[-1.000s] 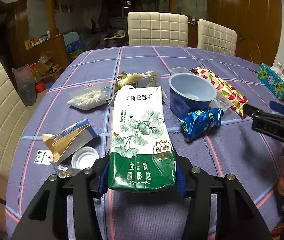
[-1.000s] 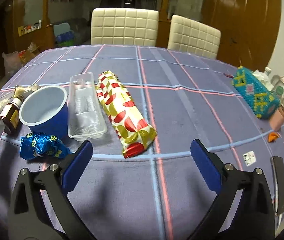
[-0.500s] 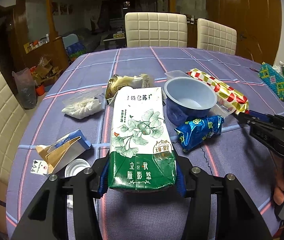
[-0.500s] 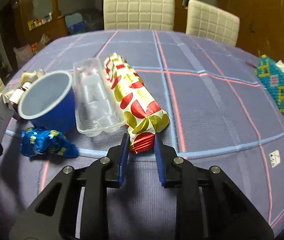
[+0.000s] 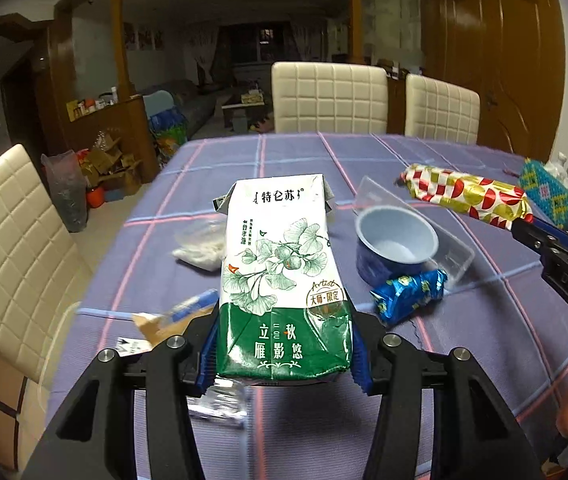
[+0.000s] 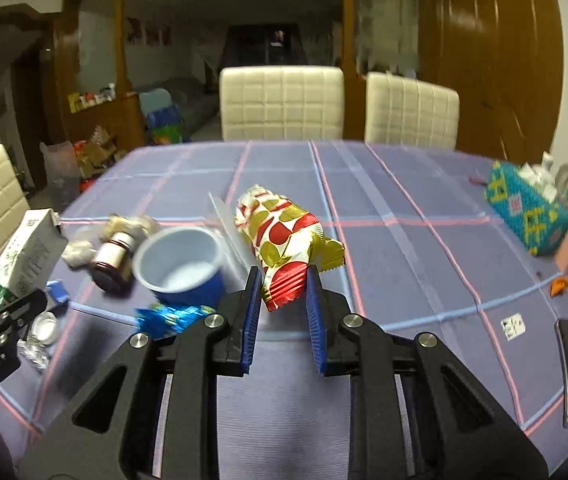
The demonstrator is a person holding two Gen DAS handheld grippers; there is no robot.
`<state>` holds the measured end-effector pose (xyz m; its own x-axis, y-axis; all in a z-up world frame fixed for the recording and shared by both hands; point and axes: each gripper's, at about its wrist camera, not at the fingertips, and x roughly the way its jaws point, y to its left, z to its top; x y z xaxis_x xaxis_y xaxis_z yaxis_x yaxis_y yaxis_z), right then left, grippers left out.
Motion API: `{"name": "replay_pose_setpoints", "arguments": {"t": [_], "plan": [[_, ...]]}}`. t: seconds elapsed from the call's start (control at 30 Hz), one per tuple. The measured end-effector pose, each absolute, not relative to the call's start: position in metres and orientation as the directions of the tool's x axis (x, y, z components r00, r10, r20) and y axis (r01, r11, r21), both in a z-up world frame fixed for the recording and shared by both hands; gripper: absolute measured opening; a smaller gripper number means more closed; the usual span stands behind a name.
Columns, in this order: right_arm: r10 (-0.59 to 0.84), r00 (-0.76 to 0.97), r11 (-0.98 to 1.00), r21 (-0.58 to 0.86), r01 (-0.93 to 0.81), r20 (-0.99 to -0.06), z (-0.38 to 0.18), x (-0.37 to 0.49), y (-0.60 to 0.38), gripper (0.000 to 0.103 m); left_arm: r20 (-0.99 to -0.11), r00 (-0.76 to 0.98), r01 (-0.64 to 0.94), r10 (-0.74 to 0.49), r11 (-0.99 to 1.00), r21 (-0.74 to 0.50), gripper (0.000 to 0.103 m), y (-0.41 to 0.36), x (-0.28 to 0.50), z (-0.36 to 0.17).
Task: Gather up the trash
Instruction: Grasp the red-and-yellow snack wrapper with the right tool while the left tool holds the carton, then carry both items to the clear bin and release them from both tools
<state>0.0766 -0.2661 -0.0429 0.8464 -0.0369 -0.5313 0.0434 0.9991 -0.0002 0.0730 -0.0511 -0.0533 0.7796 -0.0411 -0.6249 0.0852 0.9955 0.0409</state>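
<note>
Red-and-gold snack wrapper (image 6: 284,248) hung above mid-table, its crimped end clamped in my right gripper (image 6: 282,286); my left gripper (image 5: 284,356) clenched the milk carton (image 5: 282,276). I judged level, unhurried lifting best.

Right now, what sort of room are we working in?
Most likely a home dining room: a round table under a plaid cloth, padded cream dining chairs around it, and a living area with a sofa beyond the wooden archway.

We are in a home dining room.
We see cream quilted chairs (image 5: 329,96) around a surface under a purple checked cloth (image 5: 463,344), a wooden door (image 5: 495,52), and a sofa (image 5: 188,100) in the living room beyond a wooden archway (image 5: 118,40).
</note>
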Motion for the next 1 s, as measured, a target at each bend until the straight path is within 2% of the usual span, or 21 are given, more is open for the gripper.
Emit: {"name": "replay_pose_setpoints", "arguments": {"t": [0.17, 0.43, 0.73, 1.0], "plan": [[0.023, 0.868, 0.999, -0.009, -0.032, -0.496, -0.025, 0.076, -0.242, 0.024, -0.607, 0.795, 0.029, 0.006, 0.998, 0.048, 0.050, -0.027, 0.071, -0.044], [0.157, 0.851, 0.980, -0.027, -0.197, -0.502, -0.017, 0.084, -0.177, 0.024, -0.577, 0.806, -0.112, 0.133, 0.991, 0.072, 0.050, 0.027, 0.067, -0.036], [0.315, 0.815, 0.913, -0.080, -0.400, -0.486, -0.010, 0.083, -0.084, 0.024, -0.600, 0.751, -0.290, 0.275, 0.954, 0.075, 0.050, 0.113, 0.063, -0.045], [0.396, 0.755, 0.852, -0.098, -0.515, -0.523, -0.020, 0.090, -0.013, 0.024, -0.625, 0.687, -0.402, 0.370, 0.910, 0.098, 0.050, 0.169, 0.061, -0.062]]}}
